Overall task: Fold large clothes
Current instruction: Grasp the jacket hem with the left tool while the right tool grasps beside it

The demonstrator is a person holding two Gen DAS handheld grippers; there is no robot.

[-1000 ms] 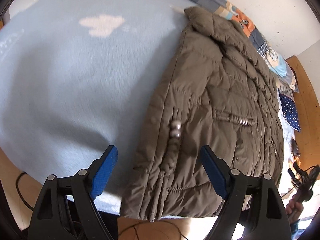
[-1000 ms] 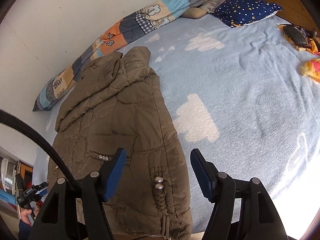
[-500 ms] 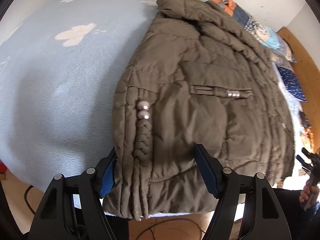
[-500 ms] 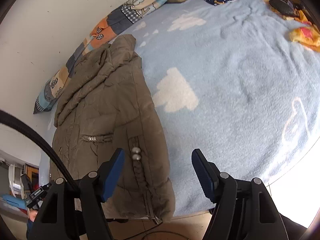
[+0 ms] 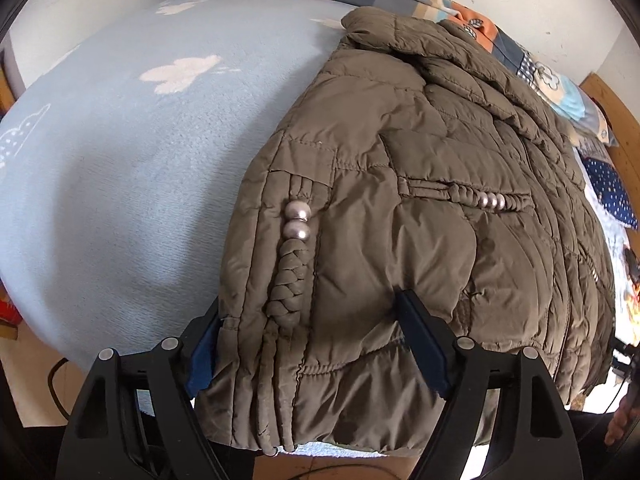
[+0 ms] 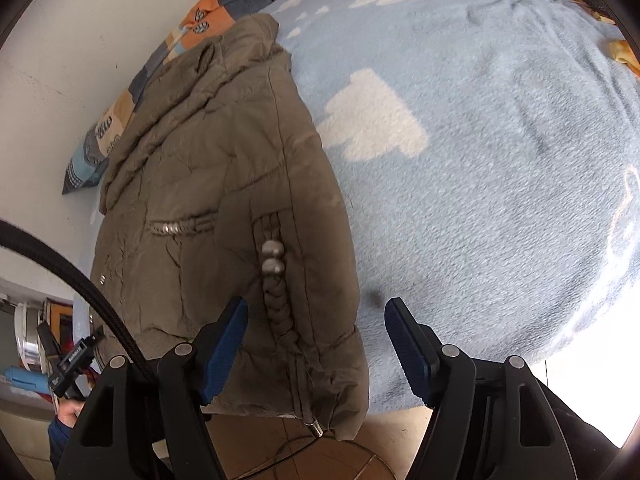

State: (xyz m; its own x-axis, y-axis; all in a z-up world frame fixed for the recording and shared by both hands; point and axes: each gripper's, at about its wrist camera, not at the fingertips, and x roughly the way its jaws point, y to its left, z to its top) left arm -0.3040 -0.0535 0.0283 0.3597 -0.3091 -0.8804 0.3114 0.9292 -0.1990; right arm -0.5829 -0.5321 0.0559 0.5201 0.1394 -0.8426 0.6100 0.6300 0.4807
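An olive-brown padded jacket lies flat on the bed, collar toward the wall and hem at the near bed edge. It has a braided cord with two pearl beads. My left gripper straddles the hem's left corner with its jaws opening. The left finger is half hidden behind the jacket's side edge and the right finger lies on top of the fabric. In the right wrist view the jacket fills the left half. My right gripper hangs open over the hem's right corner, one finger above the jacket and one above the blanket.
A light blue blanket with white cloud shapes covers the bed. A patchwork bolster runs along the white wall and a navy starred pillow lies at the far end. Floor and cables show below the bed edge.
The left gripper has shifted right onto the jacket's hem, so the corner now lies between its jaws. The right gripper has sunk closer to the hem's other corner.
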